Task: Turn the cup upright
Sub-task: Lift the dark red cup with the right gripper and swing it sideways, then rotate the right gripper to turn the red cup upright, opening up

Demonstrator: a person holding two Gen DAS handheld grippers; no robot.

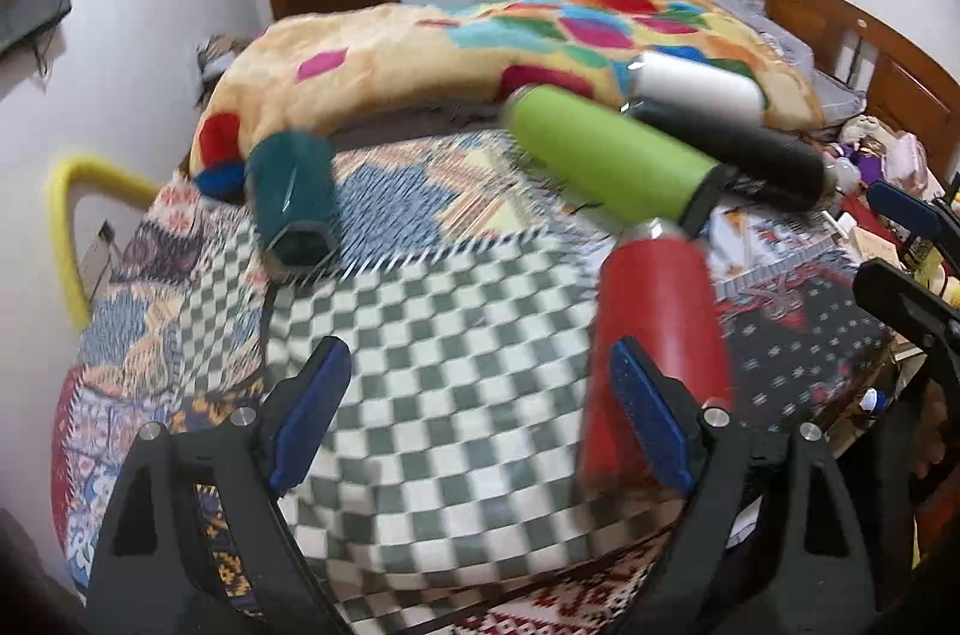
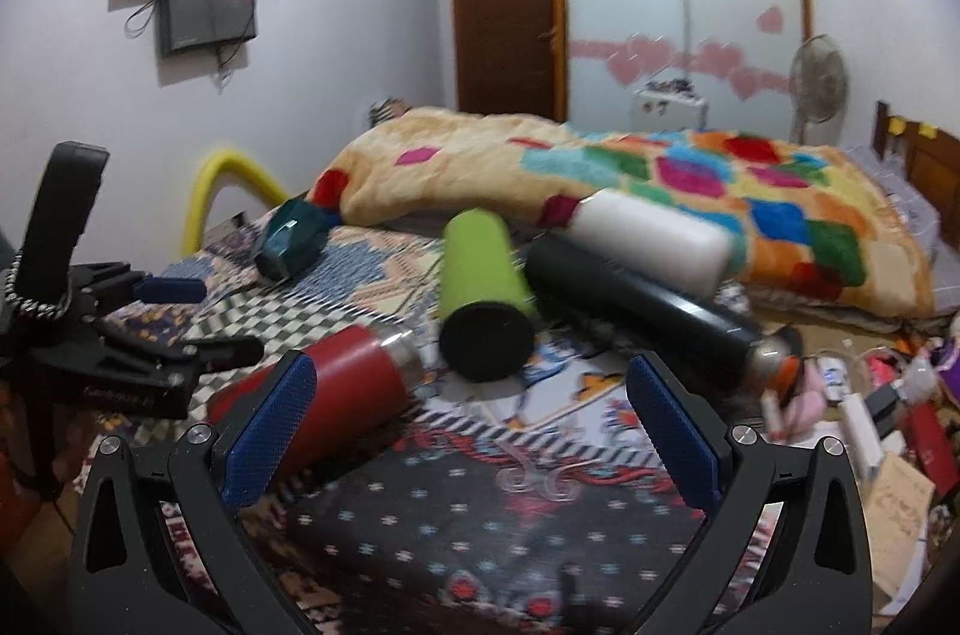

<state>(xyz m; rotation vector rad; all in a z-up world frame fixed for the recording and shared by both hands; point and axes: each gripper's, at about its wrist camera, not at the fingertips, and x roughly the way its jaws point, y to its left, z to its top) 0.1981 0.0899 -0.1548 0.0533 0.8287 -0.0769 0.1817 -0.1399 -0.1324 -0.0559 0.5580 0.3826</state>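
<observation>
Several cups lie on their sides on a patterned bed cover. A red cup [image 1: 660,335] [image 2: 324,395] lies nearest, just beyond my left gripper's right finger. A green cup [image 1: 606,155] [image 2: 480,287], a black cup [image 1: 738,152] [image 2: 642,299] and a white cup [image 1: 696,89] [image 2: 648,233] lie behind it. A dark teal cup [image 1: 294,197] [image 2: 291,236] lies at the far left. My left gripper [image 1: 474,419] is open and empty above the checkered cloth; it also shows in the right wrist view [image 2: 198,320]. My right gripper [image 2: 474,431] is open and empty, and shows in the left wrist view [image 1: 900,251].
A colourful fleece blanket [image 1: 456,47] [image 2: 660,179] is bunched across the bed behind the cups. A wooden headboard [image 1: 870,47] stands at the right. Clutter [image 2: 870,407] lies off the bed's right side. A yellow foam tube [image 1: 66,227] sits at the left edge.
</observation>
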